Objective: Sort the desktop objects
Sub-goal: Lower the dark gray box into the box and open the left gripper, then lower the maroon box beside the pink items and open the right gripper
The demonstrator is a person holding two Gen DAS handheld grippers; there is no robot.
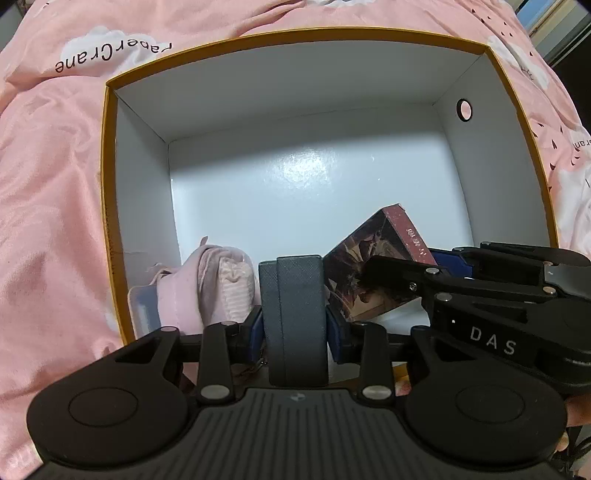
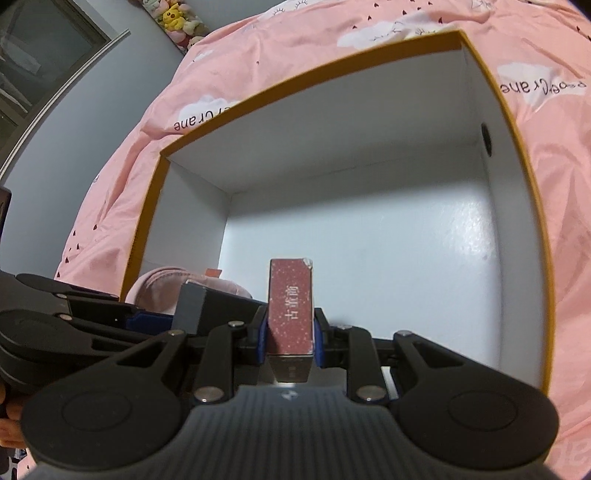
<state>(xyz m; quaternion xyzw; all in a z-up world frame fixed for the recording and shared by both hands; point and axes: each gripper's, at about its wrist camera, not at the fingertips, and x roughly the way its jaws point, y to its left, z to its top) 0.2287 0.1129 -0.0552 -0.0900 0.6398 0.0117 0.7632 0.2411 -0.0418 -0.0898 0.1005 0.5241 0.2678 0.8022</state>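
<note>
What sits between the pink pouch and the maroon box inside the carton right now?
The grey case, clamped in the left gripper, sits between the pink pouch and the maroon box. The left wrist view shows it best.

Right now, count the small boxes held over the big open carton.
2: a grey box in the left tool, a dark red box in the right tool. Others may be hidden below.

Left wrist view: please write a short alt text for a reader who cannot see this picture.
The left tool holds a grey case over a white box with an orange rim on pink bedding. Beside it, the right tool holds a dark red box; a pink fabric item lies inside.
</note>
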